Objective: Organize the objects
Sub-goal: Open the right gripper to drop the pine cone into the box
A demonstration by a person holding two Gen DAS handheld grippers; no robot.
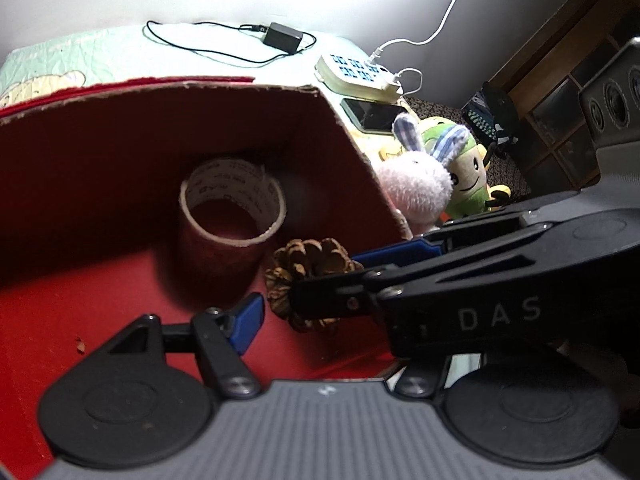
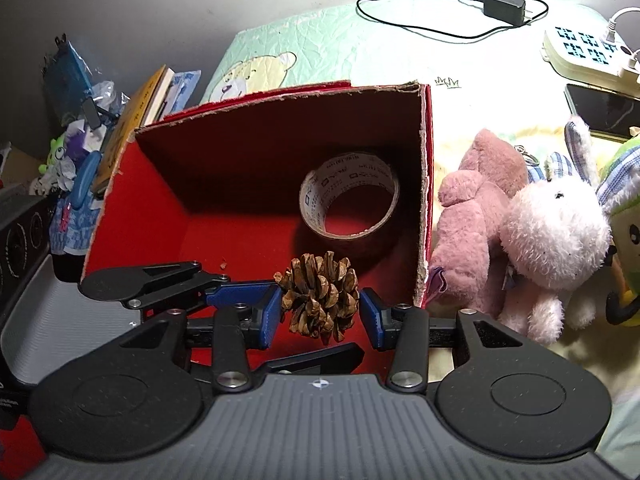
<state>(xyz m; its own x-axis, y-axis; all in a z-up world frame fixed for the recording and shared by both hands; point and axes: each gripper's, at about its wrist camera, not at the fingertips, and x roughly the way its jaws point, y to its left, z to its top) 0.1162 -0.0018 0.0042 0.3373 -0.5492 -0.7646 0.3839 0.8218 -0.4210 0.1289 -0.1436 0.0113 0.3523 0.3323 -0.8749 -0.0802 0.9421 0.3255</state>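
A brown pinecone (image 2: 320,296) hangs over the floor of an open red cardboard box (image 2: 240,152), and my right gripper (image 2: 320,312) is shut on it, a blue pad on each side. In the left wrist view the right gripper (image 1: 326,276) reaches in from the right with the pinecone (image 1: 308,256). My left gripper (image 1: 320,312) stands open around the same cone: its left pad is close beside it, its other finger is hidden behind the right gripper. A roll of brown tape (image 2: 316,200) stands in the box's (image 1: 240,84) back corner.
Right of the box lie a pink plush (image 2: 472,220), a white rabbit plush (image 2: 556,232) and a green plush (image 1: 468,168). Behind them are a phone (image 2: 604,110), a power strip (image 2: 580,52) and a black adapter (image 2: 504,6). Books and clutter (image 2: 132,128) crowd the left.
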